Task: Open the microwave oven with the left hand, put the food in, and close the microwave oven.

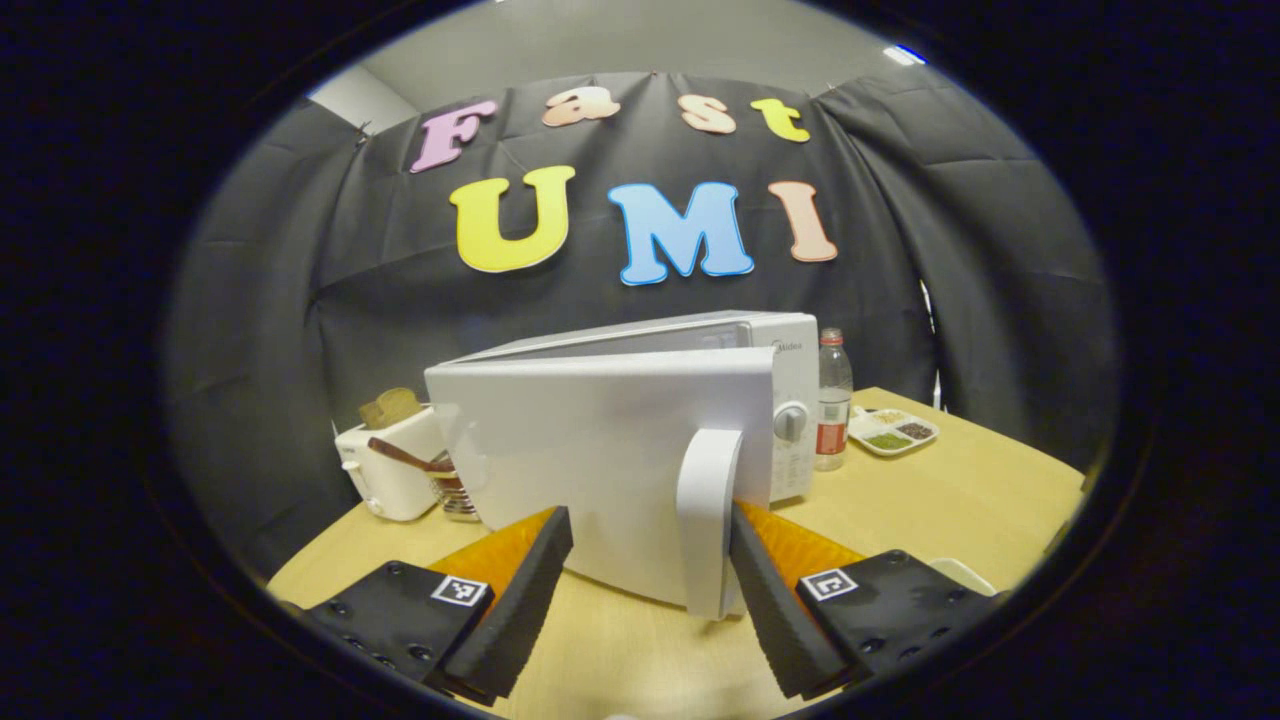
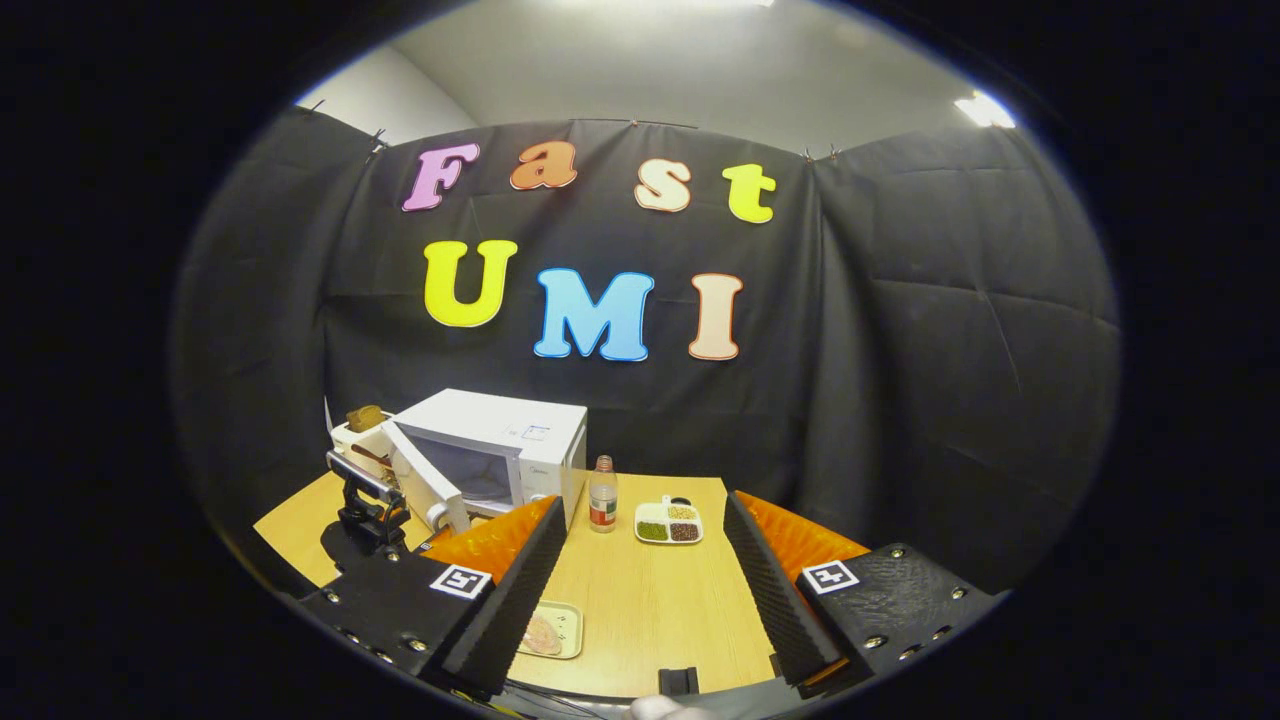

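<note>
Standing wide apart, the left tool [image 1: 650, 565] is straddling the white microwave door's handle [image 1: 708, 520] without clamping it; the door is hanging partly open. The right tool [image 2: 640, 580] is spreading wide above the wooden surface [image 2: 660, 610], where a small pale tray holding pinkish food [image 2: 548, 632] is lying

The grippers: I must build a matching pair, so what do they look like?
Each tool, left and right, has two wedge-shaped fingers with ribbed inner pads, on black bolted blocks. Each block bears a small square black-and-white marker. Orange panels sit behind the fingers.
</note>
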### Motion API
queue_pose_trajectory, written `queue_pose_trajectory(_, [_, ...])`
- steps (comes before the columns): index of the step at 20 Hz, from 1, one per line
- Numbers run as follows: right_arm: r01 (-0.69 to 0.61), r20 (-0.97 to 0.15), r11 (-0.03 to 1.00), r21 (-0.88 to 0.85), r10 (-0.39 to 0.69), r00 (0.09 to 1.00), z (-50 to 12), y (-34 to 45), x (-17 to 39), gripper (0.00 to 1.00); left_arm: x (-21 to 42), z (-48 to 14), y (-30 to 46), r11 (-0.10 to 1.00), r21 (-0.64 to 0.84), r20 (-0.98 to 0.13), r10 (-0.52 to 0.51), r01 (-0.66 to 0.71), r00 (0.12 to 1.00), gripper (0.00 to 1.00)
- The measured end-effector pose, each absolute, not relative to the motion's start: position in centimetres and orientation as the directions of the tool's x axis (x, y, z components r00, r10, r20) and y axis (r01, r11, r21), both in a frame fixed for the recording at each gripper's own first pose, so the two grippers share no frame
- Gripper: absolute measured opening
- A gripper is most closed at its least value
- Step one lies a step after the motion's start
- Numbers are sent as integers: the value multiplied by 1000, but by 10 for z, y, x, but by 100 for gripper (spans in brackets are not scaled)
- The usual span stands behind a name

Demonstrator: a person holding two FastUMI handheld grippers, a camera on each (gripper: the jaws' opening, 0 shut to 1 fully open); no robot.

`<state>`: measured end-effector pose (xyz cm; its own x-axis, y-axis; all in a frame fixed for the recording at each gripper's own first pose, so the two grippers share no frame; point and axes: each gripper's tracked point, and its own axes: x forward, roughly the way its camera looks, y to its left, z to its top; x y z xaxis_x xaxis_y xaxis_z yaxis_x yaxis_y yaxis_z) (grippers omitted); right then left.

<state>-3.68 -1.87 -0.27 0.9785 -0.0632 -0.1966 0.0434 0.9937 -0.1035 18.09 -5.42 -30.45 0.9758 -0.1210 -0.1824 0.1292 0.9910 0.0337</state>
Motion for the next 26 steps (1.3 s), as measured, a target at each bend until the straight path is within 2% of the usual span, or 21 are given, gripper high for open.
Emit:
queue_pose_trajectory(5, [-14, -240, 996, -86, -7, 971, -21, 12, -48, 97, 143, -308, -11, 993, 58, -198, -89, 102, 976, 98])
queue_pose_trajectory(6, [-29, -248, 996, -79, 9, 969, -25, 18, -51, 94, 137, -308, -1, 994, 62, -201, -75, 89, 977, 98])
queue_pose_trajectory(7, [-46, -251, 996, -75, 25, 968, -27, 25, -51, 97, 130, -309, 10, 995, 67, -206, -59, 75, 977, 100])
queue_pose_trajectory(8, [-64, -253, 995, -71, 44, 966, -29, 33, -51, 97, 122, -310, 21, 995, 73, -209, -45, 62, 977, 98])
queue_pose_trajectory(9, [-78, -255, 995, -63, 60, 965, -30, 40, -52, 97, 114, -312, 31, 996, 78, -214, -32, 50, 976, 100])
queue_pose_trajectory(14, [-149, -258, 988, -29, 136, 957, -33, 75, -58, 97, 83, -320, 86, 995, 103, -236, 34, -10, 971, 98])
queue_pose_trajectory(19, [-174, -282, 985, -9, 165, 945, -44, 92, -65, 97, 69, -326, 143, 990, 120, -251, 108, -80, 962, 99])
queue_pose_trajectory(23, [-182, -298, 983, -31, 164, 940, -45, 97, -67, 97, 68, -332, 171, 992, 72, -253, 116, -101, 961, 97])
queue_pose_trajectory(25, [-191, -295, 981, -40, 171, 940, -43, 101, -68, 97, 64, -333, 181, 991, 72, -259, 132, -117, 957, 100])
queue_pose_trajectory(26, [-203, -294, 979, -36, 184, 938, -43, 105, -67, 97, 61, -332, 189, 988, 80, -255, 149, -132, 955, 95])
